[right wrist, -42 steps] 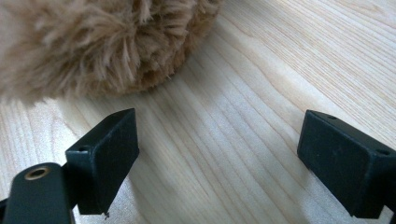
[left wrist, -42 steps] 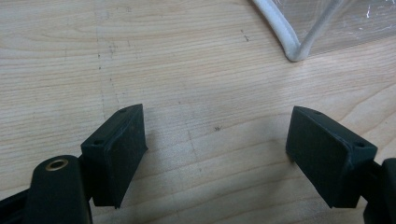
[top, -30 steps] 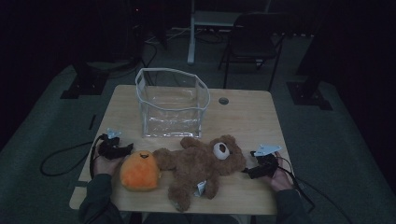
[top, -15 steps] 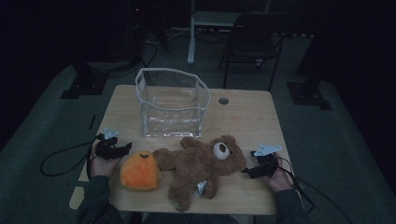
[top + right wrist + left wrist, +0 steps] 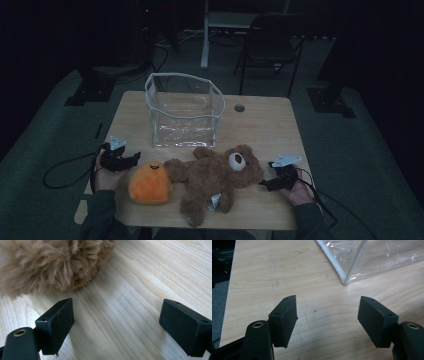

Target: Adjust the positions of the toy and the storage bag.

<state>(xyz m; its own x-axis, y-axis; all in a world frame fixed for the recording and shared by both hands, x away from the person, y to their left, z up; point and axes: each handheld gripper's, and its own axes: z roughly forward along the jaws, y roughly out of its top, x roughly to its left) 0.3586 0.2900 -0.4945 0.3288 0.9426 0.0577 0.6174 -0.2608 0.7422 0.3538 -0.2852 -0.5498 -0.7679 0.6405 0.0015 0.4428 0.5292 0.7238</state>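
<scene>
Almost nothing is changing across the last second — both hands are still resting on the surface (image 5: 260, 122). Left gripper (image 5: 121, 161) and right gripper (image 5: 276, 182): jaws apart, empty. Teddy bear (image 5: 215, 175) and orange plush (image 5: 149, 182) are lying just before the clear bag (image 5: 184, 111) — no grasp is starting yet, I judge.

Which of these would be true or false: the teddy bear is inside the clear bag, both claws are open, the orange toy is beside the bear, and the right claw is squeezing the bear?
1. The teddy bear is inside the clear bag. False: it lies on the table in front of the bag.
2. Both claws are open. True: the left gripper and right gripper have their jaws spread with nothing between.
3. The orange toy lies beside the bear. True.
4. The right claw is squeezing the bear. False: the fur is just ahead of its open jaws.
</scene>
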